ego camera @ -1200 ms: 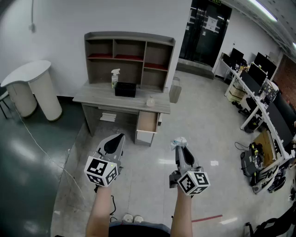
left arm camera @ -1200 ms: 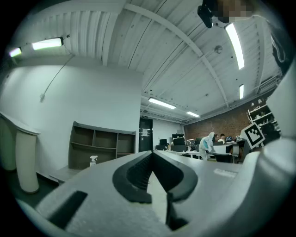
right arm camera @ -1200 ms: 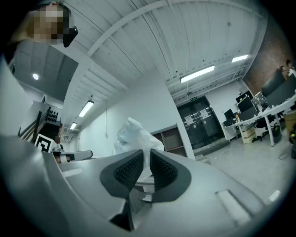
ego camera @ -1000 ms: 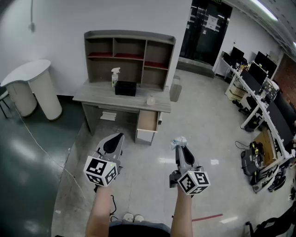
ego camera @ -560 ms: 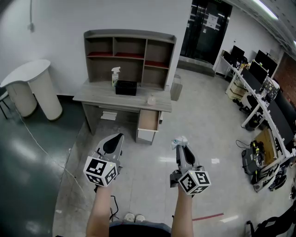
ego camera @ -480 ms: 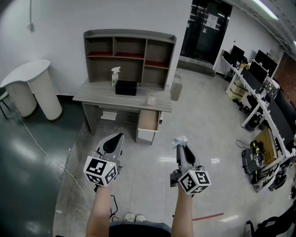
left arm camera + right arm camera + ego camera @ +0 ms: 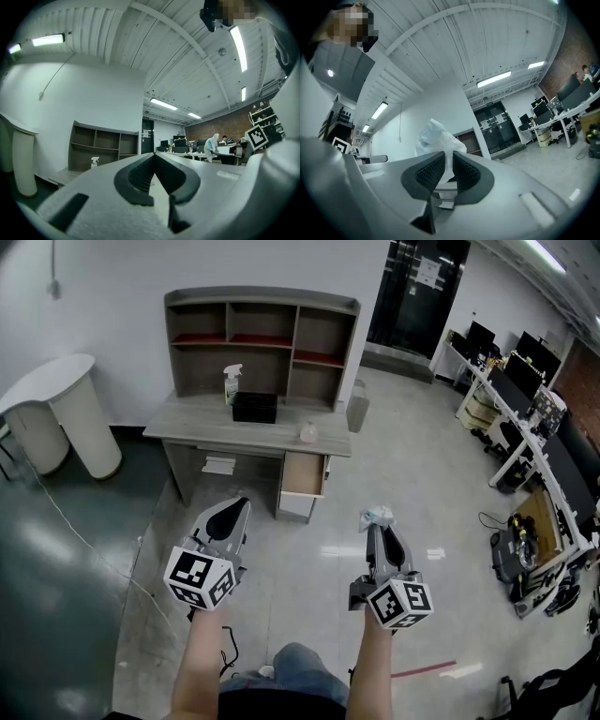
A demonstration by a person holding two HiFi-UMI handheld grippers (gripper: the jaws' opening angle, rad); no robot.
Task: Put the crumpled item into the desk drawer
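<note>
A crumpled whitish plastic item [image 7: 377,516] sticks up from the tips of my right gripper [image 7: 382,532], held at waist height over the tiled floor. In the right gripper view the crumpled item [image 7: 436,138] sits between the pads of the right gripper [image 7: 447,159]; the jaws are opening slightly and still pinch it. My left gripper [image 7: 232,514] is level with it to the left, shut and holding nothing; the left gripper [image 7: 153,155] shows its tips touching. The grey desk [image 7: 187,423] stands a few steps ahead with its drawer [image 7: 302,474] pulled open at the right.
On the desk are a spray bottle [image 7: 229,385], a black box [image 7: 254,407] and a small clear object [image 7: 307,433], under a shelf hutch [image 7: 258,334]. A white round table [image 7: 56,409] stands left. Office workstations [image 7: 534,427] line the right. A cable [image 7: 84,540] crosses the floor.
The desk has come slightly closer and lower in the head view, and a knee now shows at the bottom. Both grippers keep their pose; the item stays in the right one.
</note>
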